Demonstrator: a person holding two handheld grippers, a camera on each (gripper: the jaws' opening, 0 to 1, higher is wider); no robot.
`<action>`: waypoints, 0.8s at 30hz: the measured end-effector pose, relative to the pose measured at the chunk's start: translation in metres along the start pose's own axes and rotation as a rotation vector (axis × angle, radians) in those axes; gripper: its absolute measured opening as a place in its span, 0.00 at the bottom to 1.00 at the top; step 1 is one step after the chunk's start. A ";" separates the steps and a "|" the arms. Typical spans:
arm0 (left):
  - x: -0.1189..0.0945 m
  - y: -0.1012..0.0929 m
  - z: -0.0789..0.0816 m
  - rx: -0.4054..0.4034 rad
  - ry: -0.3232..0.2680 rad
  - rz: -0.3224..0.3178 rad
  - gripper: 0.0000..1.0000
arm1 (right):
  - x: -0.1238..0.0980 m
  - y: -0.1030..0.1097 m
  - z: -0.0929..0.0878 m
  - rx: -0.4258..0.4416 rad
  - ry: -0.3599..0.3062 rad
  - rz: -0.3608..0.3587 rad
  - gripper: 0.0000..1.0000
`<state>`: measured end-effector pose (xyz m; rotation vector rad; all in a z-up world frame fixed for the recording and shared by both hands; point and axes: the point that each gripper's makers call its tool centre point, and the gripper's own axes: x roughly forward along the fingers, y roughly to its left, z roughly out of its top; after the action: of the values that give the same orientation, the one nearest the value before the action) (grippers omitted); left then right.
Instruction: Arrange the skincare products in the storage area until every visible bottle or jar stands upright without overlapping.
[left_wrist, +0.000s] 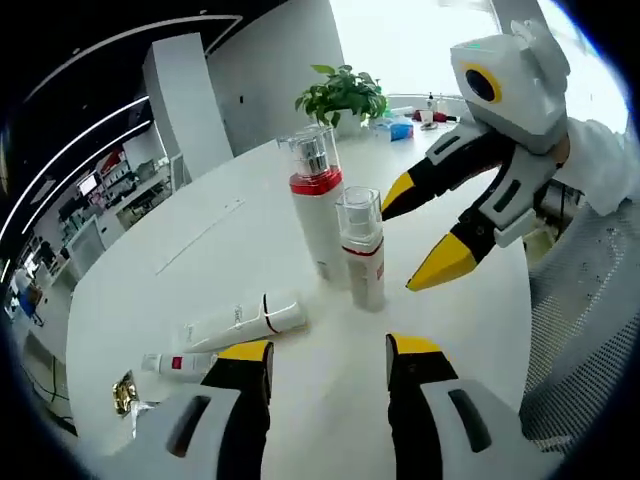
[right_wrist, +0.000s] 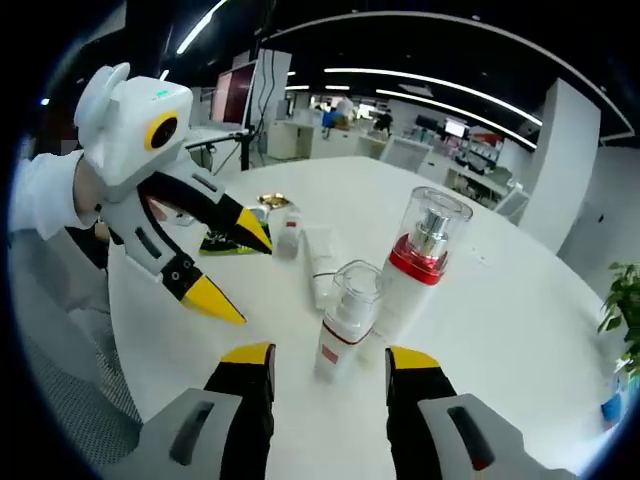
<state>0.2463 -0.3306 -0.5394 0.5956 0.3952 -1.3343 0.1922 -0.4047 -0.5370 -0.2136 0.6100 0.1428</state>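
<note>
Two bottles stand upright side by side on the white table (left_wrist: 190, 270): a tall one with a red band and clear cap (left_wrist: 317, 205) (right_wrist: 420, 260) and a shorter clear-capped one (left_wrist: 362, 248) (right_wrist: 345, 325). A white tube (left_wrist: 245, 322) (right_wrist: 320, 262) and a smaller tube with a red label (left_wrist: 180, 363) (right_wrist: 287, 232) lie flat. A gold-lidded jar (left_wrist: 124, 392) (right_wrist: 272, 202) sits beyond them. My left gripper (left_wrist: 330, 350) (right_wrist: 245, 278) is open, with nothing in it. My right gripper (left_wrist: 405, 245) (right_wrist: 330, 357) is open too, just short of the shorter bottle.
A potted plant (left_wrist: 343, 95) and a blue box (left_wrist: 400, 128) stand at the table's far edge. A dark flat packet (right_wrist: 225, 243) lies by the jar. White sleeves hold both grippers. Bare tabletop stretches to the left of the bottles in the left gripper view.
</note>
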 end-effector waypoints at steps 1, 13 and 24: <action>-0.003 0.002 0.000 -0.001 -0.001 0.004 0.47 | -0.001 0.000 0.000 0.001 0.000 -0.001 0.43; -0.037 0.018 -0.004 -0.063 -0.025 0.045 0.68 | -0.015 0.006 0.005 0.028 -0.012 -0.003 0.57; -0.060 0.026 -0.018 -0.122 -0.018 0.066 0.80 | -0.023 0.016 0.012 -0.014 -0.010 0.001 0.72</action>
<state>0.2608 -0.2697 -0.5140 0.4907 0.4355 -1.2421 0.1772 -0.3884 -0.5168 -0.2257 0.5994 0.1491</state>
